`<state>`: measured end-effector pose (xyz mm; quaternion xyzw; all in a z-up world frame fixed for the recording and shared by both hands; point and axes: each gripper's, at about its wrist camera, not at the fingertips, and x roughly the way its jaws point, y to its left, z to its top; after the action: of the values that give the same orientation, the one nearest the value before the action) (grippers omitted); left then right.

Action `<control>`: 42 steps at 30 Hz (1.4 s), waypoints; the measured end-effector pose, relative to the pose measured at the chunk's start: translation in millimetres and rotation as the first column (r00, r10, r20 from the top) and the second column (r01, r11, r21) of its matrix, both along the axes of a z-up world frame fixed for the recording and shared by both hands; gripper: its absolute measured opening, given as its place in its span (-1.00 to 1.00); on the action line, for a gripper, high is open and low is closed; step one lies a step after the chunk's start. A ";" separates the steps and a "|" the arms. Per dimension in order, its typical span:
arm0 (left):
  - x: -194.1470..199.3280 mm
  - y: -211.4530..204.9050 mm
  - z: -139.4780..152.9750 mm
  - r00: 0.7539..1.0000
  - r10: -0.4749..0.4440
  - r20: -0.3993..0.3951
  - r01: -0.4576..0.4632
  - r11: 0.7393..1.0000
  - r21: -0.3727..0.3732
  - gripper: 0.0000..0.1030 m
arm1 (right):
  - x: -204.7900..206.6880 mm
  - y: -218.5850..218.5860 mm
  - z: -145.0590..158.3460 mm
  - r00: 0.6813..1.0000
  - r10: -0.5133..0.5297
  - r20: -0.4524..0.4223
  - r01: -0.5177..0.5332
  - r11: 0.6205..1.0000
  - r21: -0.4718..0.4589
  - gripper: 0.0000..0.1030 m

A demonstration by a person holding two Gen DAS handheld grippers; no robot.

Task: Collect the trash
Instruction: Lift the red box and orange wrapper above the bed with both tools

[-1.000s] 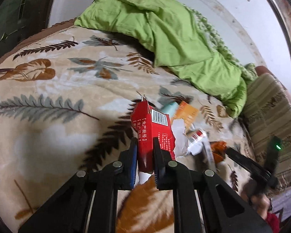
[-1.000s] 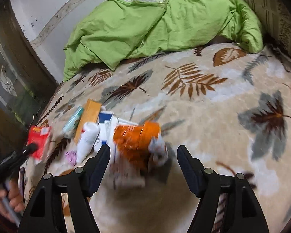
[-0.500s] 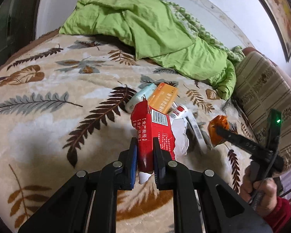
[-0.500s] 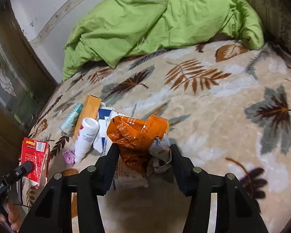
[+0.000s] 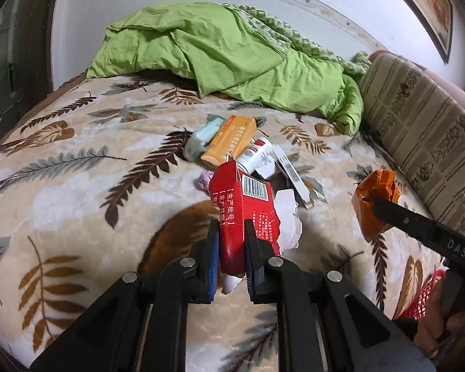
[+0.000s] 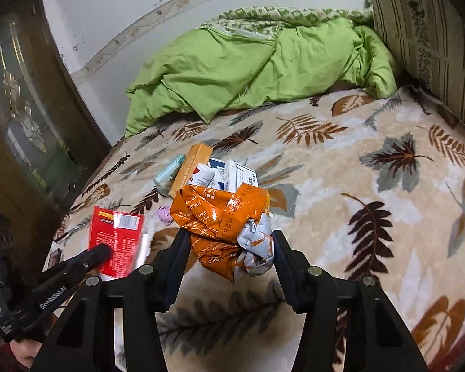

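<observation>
A bed fills both views, spread with a plush leaf-print blanket (image 5: pixel 77 161) in cream, brown and grey, a rumpled green quilt (image 5: pixel 232 59) heaped at its far end and a striped cushion (image 5: pixel 418 130) along the side. The landmark here is the trash pile (image 5: pixel 232 148) in the middle of the blanket: a pale teal tube, a flat orange box, a white bottle with a red band and some white cartons lying together.

What's changed: a second ago the right gripper (image 6: pixel 229 245) stood wide around a blurred orange wrapper (image 6: pixel 220 220) down in the pile; now the wrapper is clear of it, lifted on the near side, with both pads pressing into its sides. It's crinkled glossy foil, orange with white print, a silvery crumpled wad bulging out at the lower right. From the left wrist view the wrapper hangs well to the right of the pile on that gripper's black finger.

The left gripper (image 5: pixel 231 245) is clamped tight on a red carton (image 5: pixel 241 207), just as before, and the pile has slid nearer in its view. The carton is thin card, creased and torn, with a barcode and white characters, a white ripped flap beside it. It sits just in front of the pile, raised off the blanket.

A small lilac scrap (image 6: pixel 164 214) lies at the pile's near edge.
</observation>
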<state>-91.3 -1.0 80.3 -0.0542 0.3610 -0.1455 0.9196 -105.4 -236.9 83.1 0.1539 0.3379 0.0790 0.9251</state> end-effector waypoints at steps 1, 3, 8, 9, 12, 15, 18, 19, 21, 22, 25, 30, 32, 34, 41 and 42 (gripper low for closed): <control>-1.7 -1.0 -0.5 1.000 -0.003 -0.003 0.003 1.000 -0.002 -0.74 | -2.6 0.3 -1.1 1.000 -0.001 -0.003 0.001 1.000 0.000 0.10; -3.8 -1.4 -0.2 1.000 -0.002 0.000 0.002 1.000 0.000 -0.74 | -9.3 -1.1 2.1 1.000 -0.010 0.019 0.011 1.000 -0.007 0.10; -7.0 -2.9 -0.3 1.000 -0.005 0.010 0.005 1.000 0.005 -0.74 | -18.5 0.5 3.4 0.999 -0.021 0.026 0.022 1.000 -0.020 0.10; -7.0 -2.9 -0.8 1.000 -0.004 0.008 0.004 1.000 0.002 -0.74 | -20.4 3.9 4.4 0.999 -0.014 0.036 0.015 0.999 -0.034 0.10; -8.4 -3.6 -0.9 1.000 -0.006 0.006 0.006 1.000 -0.001 -0.74 | -21.5 10.5 4.9 0.999 -0.003 0.045 0.006 0.998 -0.064 0.10; -7.8 -3.2 -1.6 1.000 -0.005 0.003 0.005 1.000 -0.006 -0.74 | -21.0 11.3 4.7 0.999 -0.005 0.042 0.008 0.998 -0.066 0.10; -7.3 -2.6 -2.4 1.000 -0.001 0.000 0.001 1.000 -0.008 -0.74 | -19.6 7.8 2.6 0.999 -0.013 0.031 0.014 0.999 -0.047 0.10; -7.3 -2.7 -2.9 1.000 0.000 -0.002 0.000 1.000 -0.012 -0.74 | -19.0 6.3 2.2 0.999 -0.016 0.028 0.017 0.999 -0.042 0.10; -5.8 -0.4 -3.2 1.000 0.001 -0.003 -0.001 1.000 -0.015 -0.74 | -18.5 4.4 1.5 0.999 -0.022 0.024 0.023 0.999 -0.036 0.10; -5.8 -0.1 -3.2 1.000 0.000 -0.003 0.000 1.000 -0.016 -0.74 | -18.4 4.4 1.4 0.999 -0.022 0.022 0.023 0.999 -0.036 0.10; -5.8 -0.4 -3.4 1.000 -0.001 -0.002 0.001 1.000 -0.015 -0.74 | -18.0 4.4 1.3 1.000 -0.020 0.022 0.021 0.999 -0.038 0.10; -5.5 -0.9 -4.1 1.000 -0.003 -0.004 0.003 1.000 -0.013 -0.74 | -18.0 5.4 1.3 1.000 -0.020 0.021 0.020 0.999 -0.036 0.10; -5.3 -1.2 -4.2 1.000 -0.003 -0.004 0.003 1.000 -0.013 -0.74 | -18.0 4.5 1.5 1.000 -0.020 0.022 0.021 0.999 -0.034 0.10; -4.8 -1.4 -4.5 1.000 -0.004 -0.005 0.004 1.000 -0.012 -0.74 | -17.9 4.6 1.3 1.000 -0.019 0.021 0.019 0.999 -0.033 0.10; -4.8 -3.4 -5.5 1.000 -0.005 -0.005 0.005 1.000 -0.009 -0.74 | -17.0 4.0 1.7 1.000 -0.017 0.022 0.018 0.999 -0.026 0.10; -4.7 -3.4 -5.8 1.000 -0.005 -0.005 0.005 1.000 -0.007 -0.74 | -17.1 3.9 2.2 1.000 -0.017 0.021 0.017 1.000 -0.025 0.10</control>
<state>-96.0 -4.4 74.5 -0.0571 0.3629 -0.1489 0.9181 -122.5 -233.1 85.3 0.1444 0.3277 0.0685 0.9312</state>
